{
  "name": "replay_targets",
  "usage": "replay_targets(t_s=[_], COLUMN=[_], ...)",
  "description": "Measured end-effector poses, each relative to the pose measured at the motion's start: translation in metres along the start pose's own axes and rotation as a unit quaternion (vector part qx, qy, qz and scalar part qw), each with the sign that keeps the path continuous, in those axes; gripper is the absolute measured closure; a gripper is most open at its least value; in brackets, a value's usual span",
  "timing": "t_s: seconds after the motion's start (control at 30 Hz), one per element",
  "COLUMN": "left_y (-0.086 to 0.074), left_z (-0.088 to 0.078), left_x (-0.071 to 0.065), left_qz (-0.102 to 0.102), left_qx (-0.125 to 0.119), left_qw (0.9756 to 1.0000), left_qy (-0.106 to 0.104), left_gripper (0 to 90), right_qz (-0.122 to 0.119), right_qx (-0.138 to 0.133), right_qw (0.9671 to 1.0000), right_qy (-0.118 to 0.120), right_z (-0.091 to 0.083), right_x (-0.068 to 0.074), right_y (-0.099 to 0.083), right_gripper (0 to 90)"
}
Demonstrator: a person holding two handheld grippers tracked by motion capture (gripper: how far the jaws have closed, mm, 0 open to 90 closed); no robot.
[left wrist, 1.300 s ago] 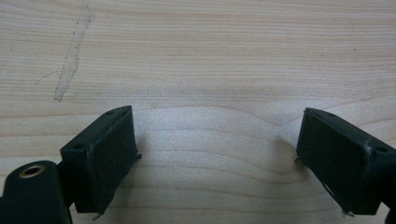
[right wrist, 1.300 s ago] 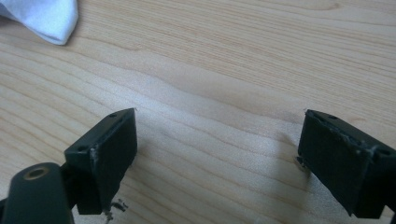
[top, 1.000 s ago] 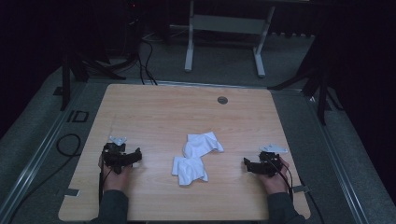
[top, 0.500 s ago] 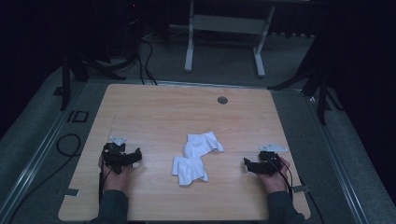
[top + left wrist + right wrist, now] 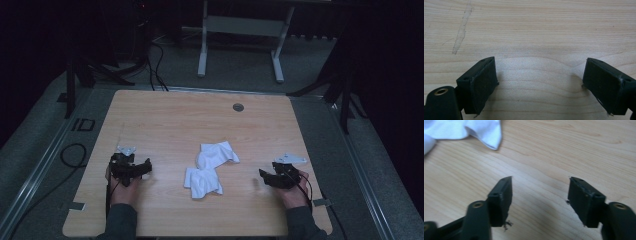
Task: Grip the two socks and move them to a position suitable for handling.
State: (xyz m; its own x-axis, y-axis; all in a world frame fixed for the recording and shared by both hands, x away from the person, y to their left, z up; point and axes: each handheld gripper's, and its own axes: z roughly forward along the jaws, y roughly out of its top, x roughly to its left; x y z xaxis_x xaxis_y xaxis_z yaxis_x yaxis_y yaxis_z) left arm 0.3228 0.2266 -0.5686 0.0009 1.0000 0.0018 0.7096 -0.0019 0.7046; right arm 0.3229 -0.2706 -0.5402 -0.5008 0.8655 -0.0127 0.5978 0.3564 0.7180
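Note:
A crumpled white cloth (image 5: pixel 209 169) lies in two bunched lumps near the middle of the wooden table (image 5: pixel 170 122). My left gripper (image 5: pixel 145 169) rests low at the table's left front, held by a hand, jaws pointing right toward the cloth and apart from it. In the left gripper view the left gripper (image 5: pixel 540 85) stands open over bare wood. My right gripper (image 5: pixel 263 176) sits at the right front, pointing left at the cloth. The right gripper (image 5: pixel 540 195) is open with nothing between its jaws, and a corner of the cloth (image 5: pixel 482 131) shows at the upper left of its view.
A small round grommet (image 5: pixel 238 107) sits near the table's far edge. Beyond the table stand a white metal frame (image 5: pixel 240 30) and dark stands on grey carpet. A cable (image 5: pixel 70 152) loops on the floor at the left.

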Motion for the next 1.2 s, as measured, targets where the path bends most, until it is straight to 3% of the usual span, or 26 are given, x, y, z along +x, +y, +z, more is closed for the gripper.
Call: replay_targets(t_s=[0.1, 0.33, 0.73, 1.2], left_y=[0.000, 0.000, 0.000, 0.000], left_z=[0.000, 0.000, 0.000, 0.000], left_x=[0.000, 0.000, 0.000, 0.000], left_qz=[0.000, 0.000, 0.000, 0.000], left_qx=[0.000, 0.000, 0.000, 0.001], left_qw=[1.0000, 1.0000, 1.0000, 1.0000], left_qy=[0.000, 0.000, 0.000, 0.000], left_gripper=[11.9, 11.9, 11.9, 12.0], right_qz=[-0.017, -0.043, -0.068, -0.106], right_qx=[-0.002, 0.003, 0.011, 0.018], right_qw=[0.9998, 0.9990, 0.9974, 0.9930], right_qy=[0.008, 0.013, 0.021, 0.050], right_z=[-0.005, -0.009, -0.008, -0.006], right_x=[0.006, 0.018, 0.031, 0.055], right_y=[0.003, 0.008, 0.012, 0.023], right_gripper=[44.2, 47.1, 51.7, 56.7])
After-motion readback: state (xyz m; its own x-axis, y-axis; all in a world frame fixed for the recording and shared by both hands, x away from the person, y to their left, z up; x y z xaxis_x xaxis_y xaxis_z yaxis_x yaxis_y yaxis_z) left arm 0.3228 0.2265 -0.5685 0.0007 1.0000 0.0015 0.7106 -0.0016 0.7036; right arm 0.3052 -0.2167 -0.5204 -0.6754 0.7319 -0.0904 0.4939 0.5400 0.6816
